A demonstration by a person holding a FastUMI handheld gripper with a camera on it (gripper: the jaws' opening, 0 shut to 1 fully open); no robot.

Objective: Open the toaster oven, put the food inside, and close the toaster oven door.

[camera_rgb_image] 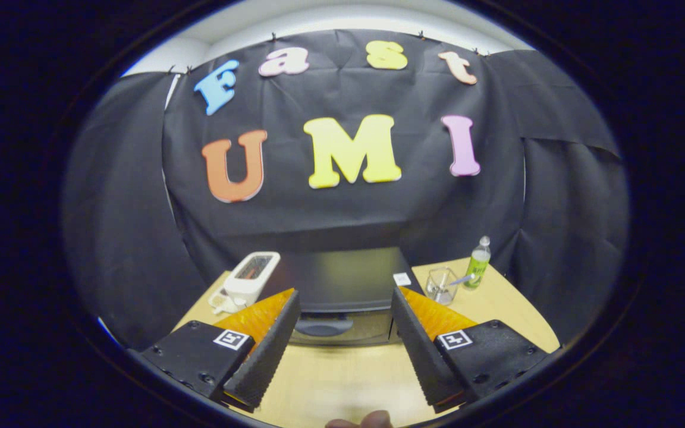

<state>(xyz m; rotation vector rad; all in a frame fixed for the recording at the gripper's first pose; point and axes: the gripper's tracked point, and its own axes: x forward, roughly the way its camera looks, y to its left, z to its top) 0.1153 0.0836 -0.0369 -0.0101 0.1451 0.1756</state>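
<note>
The black toaster oven (342,285) stands on the wooden table (342,380) just beyond my fingers, seen from above and in front. Its door handle (323,326) shows between the fingers, and the door looks closed. My gripper (342,351) is open, hovering over the table in front of the oven, with nothing between its fingers (265,351). I cannot make out the food for certain.
A white toaster (251,277) stands left of the oven, with a small white item (222,302) in front of it. Right of the oven are a clear glass cup (441,285) and a green bottle (478,263). A fingertip (359,421) shows at the near edge.
</note>
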